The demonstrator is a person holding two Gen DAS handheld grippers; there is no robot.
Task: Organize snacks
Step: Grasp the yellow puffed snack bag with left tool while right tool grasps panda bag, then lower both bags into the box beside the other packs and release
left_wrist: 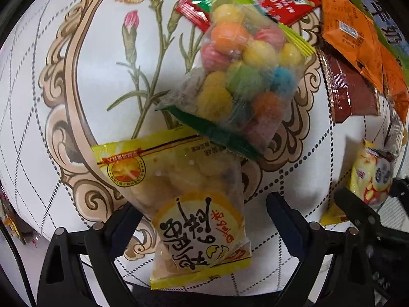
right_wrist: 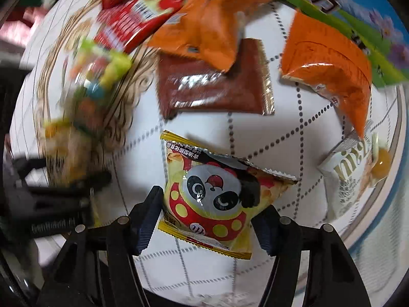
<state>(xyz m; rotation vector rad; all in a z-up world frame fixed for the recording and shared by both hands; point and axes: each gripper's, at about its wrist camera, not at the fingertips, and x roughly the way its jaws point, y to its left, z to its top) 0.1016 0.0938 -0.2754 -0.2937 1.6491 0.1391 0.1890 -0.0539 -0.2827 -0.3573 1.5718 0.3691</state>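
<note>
In the left wrist view my left gripper (left_wrist: 202, 204) is open, its fingers on either side of a yellow snack pack (left_wrist: 189, 204) lying on the table. A clear bag of coloured candy balls (left_wrist: 245, 69) lies just beyond it, overlapping its top. In the right wrist view my right gripper (right_wrist: 211, 212) is open, with a yellow panda snack pack (right_wrist: 214, 197) between its fingers; whether the pads touch it is unclear. That panda pack also shows at the right in the left wrist view (left_wrist: 370, 176), with the right gripper's dark fingers (left_wrist: 358, 209) around it.
A floral white tablecloth (left_wrist: 76, 128) covers the table. Beyond lie red packs (right_wrist: 138, 18), two orange packs (right_wrist: 212, 18) (right_wrist: 332, 71), a brown pack (right_wrist: 214, 81) and a white pack (right_wrist: 350, 176). A green and blue carton (right_wrist: 358, 12) lies at the far right edge.
</note>
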